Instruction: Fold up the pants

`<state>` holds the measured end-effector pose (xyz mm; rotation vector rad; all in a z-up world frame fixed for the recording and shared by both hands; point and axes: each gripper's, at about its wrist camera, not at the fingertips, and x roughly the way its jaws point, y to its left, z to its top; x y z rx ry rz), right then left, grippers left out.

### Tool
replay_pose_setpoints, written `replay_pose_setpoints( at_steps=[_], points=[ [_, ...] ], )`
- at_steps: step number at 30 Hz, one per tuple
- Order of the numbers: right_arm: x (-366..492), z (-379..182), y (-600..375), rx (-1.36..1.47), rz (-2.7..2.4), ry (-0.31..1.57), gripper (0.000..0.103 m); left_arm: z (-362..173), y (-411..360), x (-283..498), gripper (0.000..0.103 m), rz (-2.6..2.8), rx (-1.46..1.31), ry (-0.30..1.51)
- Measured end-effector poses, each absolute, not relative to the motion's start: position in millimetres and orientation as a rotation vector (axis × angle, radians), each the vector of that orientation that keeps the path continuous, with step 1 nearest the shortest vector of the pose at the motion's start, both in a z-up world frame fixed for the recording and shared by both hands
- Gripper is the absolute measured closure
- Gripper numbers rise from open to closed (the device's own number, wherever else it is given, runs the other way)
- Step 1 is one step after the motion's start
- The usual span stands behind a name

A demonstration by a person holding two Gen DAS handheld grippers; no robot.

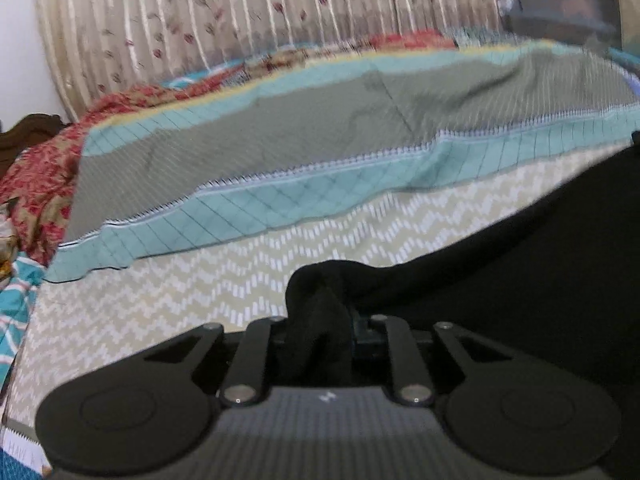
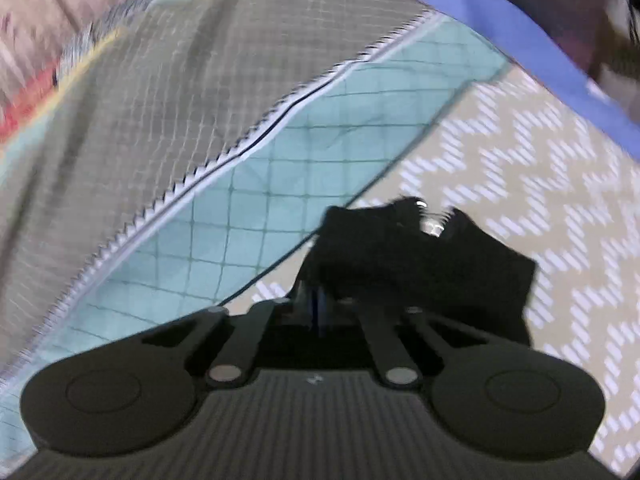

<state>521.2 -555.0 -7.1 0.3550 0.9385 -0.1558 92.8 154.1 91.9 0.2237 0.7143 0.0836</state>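
The black pants (image 1: 520, 264) lie over the right side of a beige zigzag bed cover (image 1: 180, 288). In the left wrist view, a bunched fold of them rises between the fingers of my left gripper (image 1: 320, 320), which is shut on the cloth. In the right wrist view, my right gripper (image 2: 320, 300) is shut on another part of the pants (image 2: 420, 264). That part is a dark flap with a shiny metal button (image 2: 434, 227) at its top edge, and it hangs over the fingers and hides the tips.
A grey and teal quilt (image 1: 320, 128) lies across the bed beyond the pants, also seen as the quilt (image 2: 160, 100) on the right wrist's left. Red floral cloth (image 1: 40, 176) is heaped at far left. Flowered curtains (image 1: 240, 12) hang behind. A blue band (image 2: 520, 36) crosses the upper right.
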Motion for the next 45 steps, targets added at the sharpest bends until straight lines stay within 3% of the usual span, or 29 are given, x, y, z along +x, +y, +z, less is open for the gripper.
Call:
replay_pose_setpoints(
  at_steps=[12,21,23,26,27,28,31,33,35,40,45],
  points=[
    [323,109,-686,0.637,-0.004,0.703,0.099,169,140,-37,0.09,0.04,0.126,0.549],
    [166,86,-750,0.822,-0.087,0.638,0.099,136,130,-131,0.09,0.022,0.035,0.659],
    [151,67,-755,0.827,-0.125,0.669,0.099,120,124,-142,0.084,0.017,0.015,0.723],
    [143,35,-760,0.814,-0.229,0.77,0.085,97,113,-155,0.082,0.004,0.054,0.811],
    [140,28,-763,0.825,-0.261,0.794,0.066,94,113,-159,0.081,0.0,0.065,0.819],
    [134,24,-766,0.847,-0.295,0.785,0.051,96,114,-166,0.077,-0.012,0.054,0.815],
    [118,36,-770,0.895,-0.332,0.678,0.049,116,139,-188,0.043,-0.074,-0.105,0.734],
    [115,54,-762,0.836,-0.32,0.631,0.049,132,159,-198,0.035,-0.053,-0.178,0.669],
    [111,72,-747,0.748,-0.292,0.583,0.049,143,186,-200,0.016,0.014,-0.254,0.618],
    [126,97,-670,0.53,0.018,0.62,0.049,150,247,-161,0.015,0.115,-0.35,0.596],
    [158,97,-538,0.309,0.359,0.749,0.046,120,247,-84,0.005,0.004,-0.248,0.71]
  ],
)
